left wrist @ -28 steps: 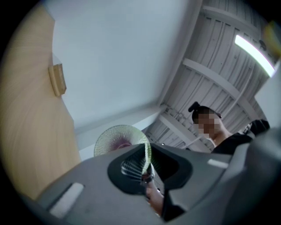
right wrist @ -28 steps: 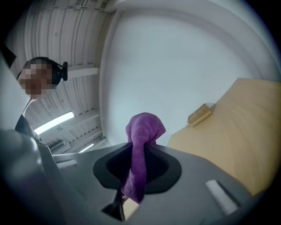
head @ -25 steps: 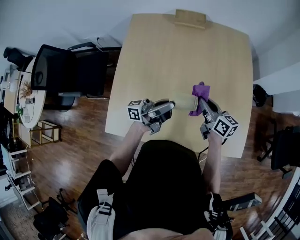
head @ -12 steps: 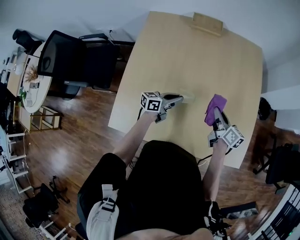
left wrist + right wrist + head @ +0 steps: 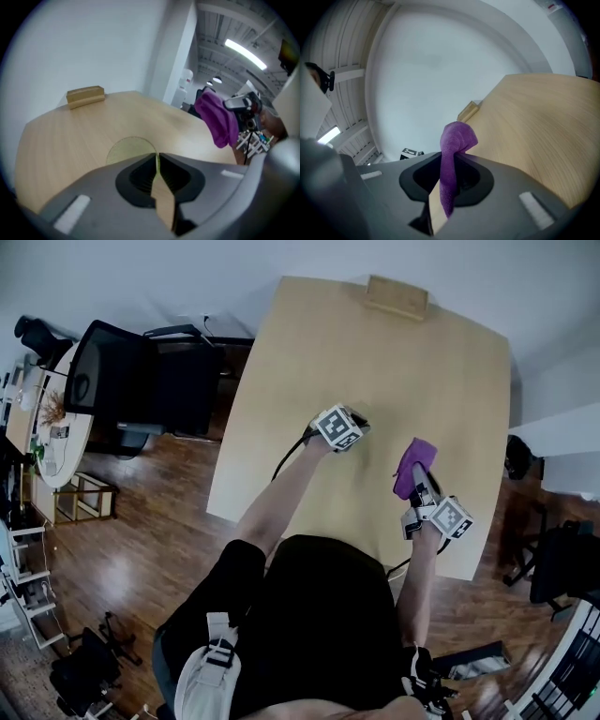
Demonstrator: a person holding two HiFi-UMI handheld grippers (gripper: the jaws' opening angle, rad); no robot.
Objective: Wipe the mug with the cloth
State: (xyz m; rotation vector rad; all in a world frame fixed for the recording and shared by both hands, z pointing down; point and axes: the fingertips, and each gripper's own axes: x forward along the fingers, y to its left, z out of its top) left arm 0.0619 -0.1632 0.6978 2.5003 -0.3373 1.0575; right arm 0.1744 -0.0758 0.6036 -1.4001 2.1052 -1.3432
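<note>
- The left gripper (image 5: 354, 422) has moved forward from near the person's body and now sits out over the middle of the table (image 5: 441, 362), further from the right gripper than a second ago.
- Its jaws are nearly together, pinched on the thin wall of the mug (image 5: 129, 149). The left gripper view shows the mug as a pale yellowish round just past the fingertips, low over the wood.
- From the head view the mug is hidden under the left gripper, so I cannot tell whether it already rests on the table or hangs just above it.
- A second ago the cloth (image 5: 413, 463) was pressed against the mug; now the two are well apart, so no wiping is going on.
- The right gripper (image 5: 419, 486) has drawn back toward the table's right side. Its jaws are clamped on the purple cloth, which stands up in a bunch between them.
- Judgement: the wiping pass looks finished or paused. The mug seems headed for a set-down in mid-table, or the cloth must come back for another side.
</note>
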